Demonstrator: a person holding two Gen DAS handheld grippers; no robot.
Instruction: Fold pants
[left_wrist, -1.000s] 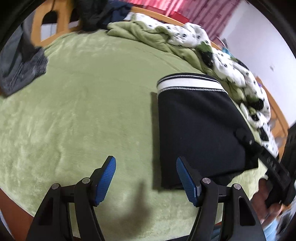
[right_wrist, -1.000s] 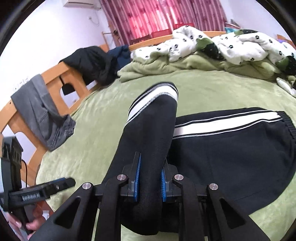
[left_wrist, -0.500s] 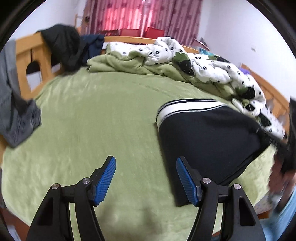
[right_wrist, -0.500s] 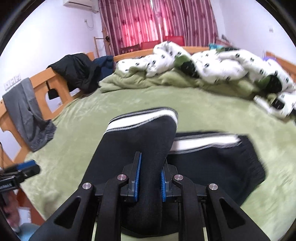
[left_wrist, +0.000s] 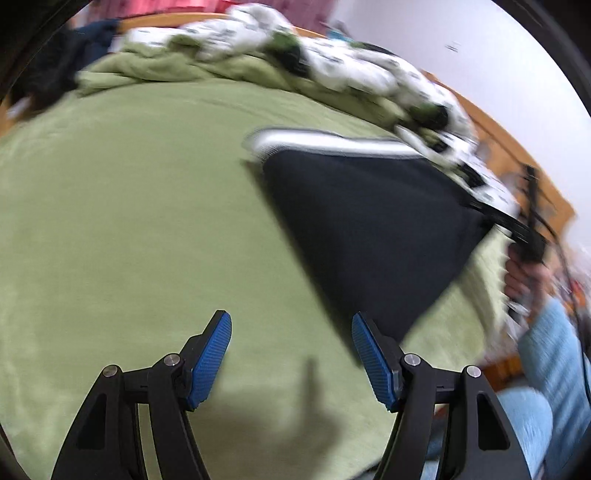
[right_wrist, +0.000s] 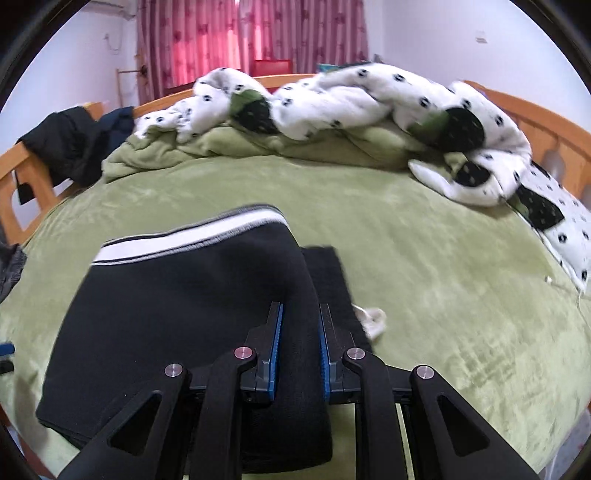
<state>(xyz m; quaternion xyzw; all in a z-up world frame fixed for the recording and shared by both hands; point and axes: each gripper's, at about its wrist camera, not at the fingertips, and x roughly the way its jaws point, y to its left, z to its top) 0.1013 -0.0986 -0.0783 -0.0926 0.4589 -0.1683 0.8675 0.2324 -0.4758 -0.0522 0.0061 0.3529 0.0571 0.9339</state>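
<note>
Only right wrist view: fingers (right_wrist: 276, 341) pinching pants (right_wrist: 192, 280), apparently.

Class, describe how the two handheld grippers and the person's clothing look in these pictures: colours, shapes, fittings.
Both the left gripper and the right gripper have black angular linkage arms with triangular cut-outs and silver round pivot pins. Their jaws carry blue ribbed pads. In the left view a hand shows at the right edge, above a light blue ribbed sleeve.

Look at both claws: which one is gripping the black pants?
The right claw. Its blue pads are pinched on a bunched fold of the black pants. The left claw stands wide open above the green blanket, with nothing between its pads.
</note>
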